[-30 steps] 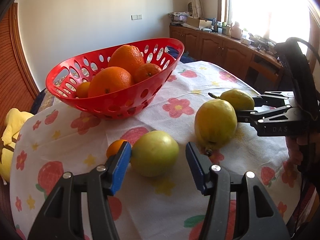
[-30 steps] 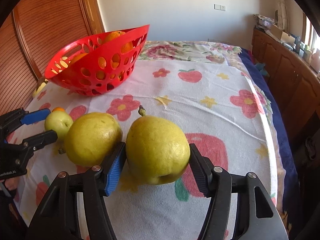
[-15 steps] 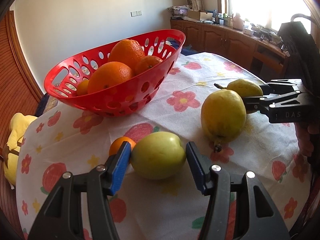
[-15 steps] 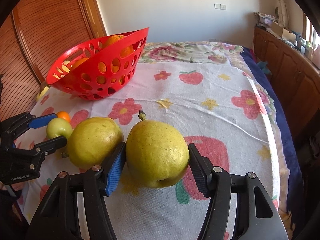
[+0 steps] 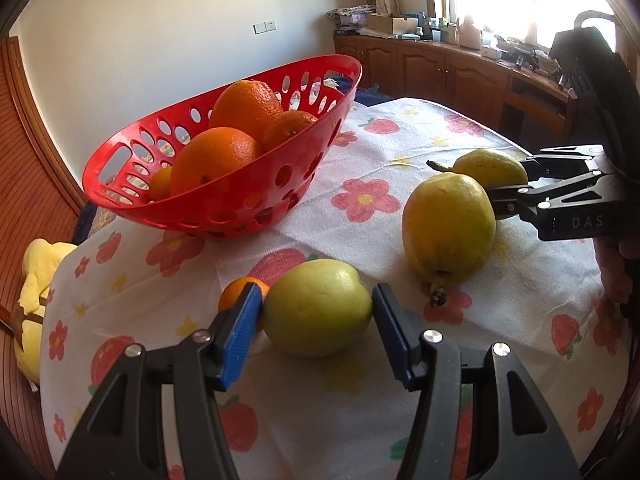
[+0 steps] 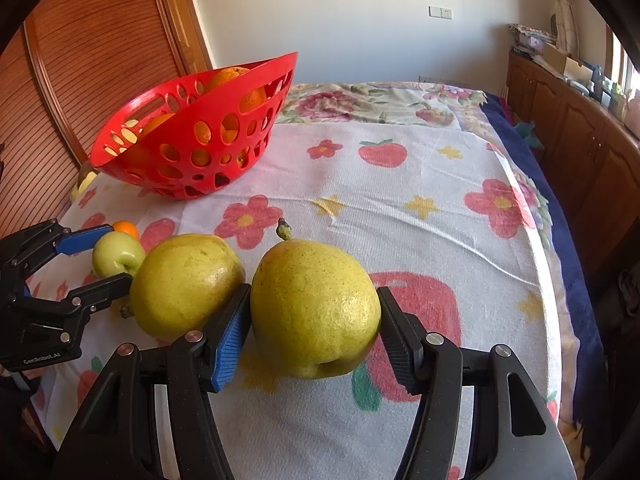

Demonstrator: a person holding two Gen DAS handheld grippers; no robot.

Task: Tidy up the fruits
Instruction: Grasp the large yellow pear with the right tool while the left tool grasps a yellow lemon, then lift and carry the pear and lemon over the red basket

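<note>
A red perforated basket (image 5: 240, 200) holding several oranges (image 5: 216, 160) stands on the flowered tablecloth; it also shows in the right wrist view (image 6: 192, 136). My left gripper (image 5: 316, 320) is shut on a green apple (image 5: 318, 312), also seen in the right wrist view (image 6: 118, 256). A small orange (image 5: 236, 294) lies just behind its left finger. My right gripper (image 6: 314, 320) is shut on a yellow pear (image 6: 316, 308), seen in the left wrist view too (image 5: 488, 168). A second yellow pear (image 6: 184, 284) lies between the two grippers (image 5: 448, 228).
The tablecloth (image 6: 400, 208) covers the table, whose edge falls away at the right (image 6: 560, 280). A yellow soft toy (image 5: 34, 280) sits off the left edge. Wooden cabinets (image 5: 460, 76) line the window wall. A wooden slatted door (image 6: 80, 60) stands behind the basket.
The left gripper has closed its jaws onto the green apple and the view has shifted slightly. The right gripper stays shut on its pear, which looks slightly raised.
</note>
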